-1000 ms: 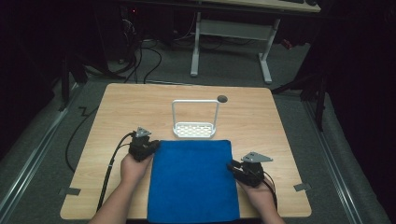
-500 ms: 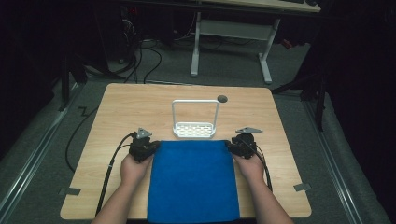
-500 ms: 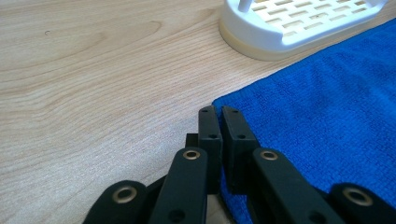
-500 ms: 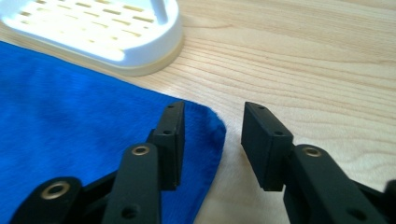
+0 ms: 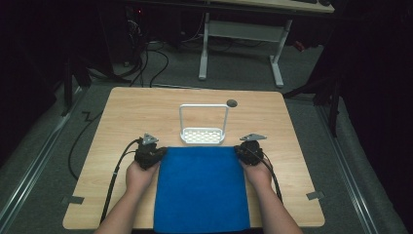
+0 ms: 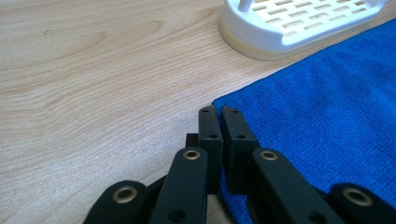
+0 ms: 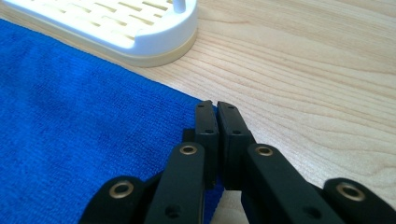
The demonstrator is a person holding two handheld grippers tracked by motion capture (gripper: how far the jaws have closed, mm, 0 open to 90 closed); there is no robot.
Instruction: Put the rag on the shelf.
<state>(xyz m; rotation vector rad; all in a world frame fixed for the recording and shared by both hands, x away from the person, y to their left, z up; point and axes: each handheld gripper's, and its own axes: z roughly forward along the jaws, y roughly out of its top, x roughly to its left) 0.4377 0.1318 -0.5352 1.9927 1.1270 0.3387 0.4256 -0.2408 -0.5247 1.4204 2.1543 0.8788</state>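
Blue cloth [image 5: 201,189] flat on wood table [image 5: 122,117], near edge overhanging front. Left gripper [image 6: 219,122] at cloth's far-left corner, right gripper [image 7: 215,116] at far-right corner; both pairs of jaws pressed together, each seemingly pinching cloth edge. White rack [image 5: 203,134] just beyond cloth. Dark round spot [image 5: 232,103] farther back.

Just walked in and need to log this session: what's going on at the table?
A person holds two black grippers at the far corners of a flat blue terry cloth on a light wooden table. The left gripper and right gripper are each shut on a corner. A white slotted plastic rack stands just beyond the cloth's far edge.
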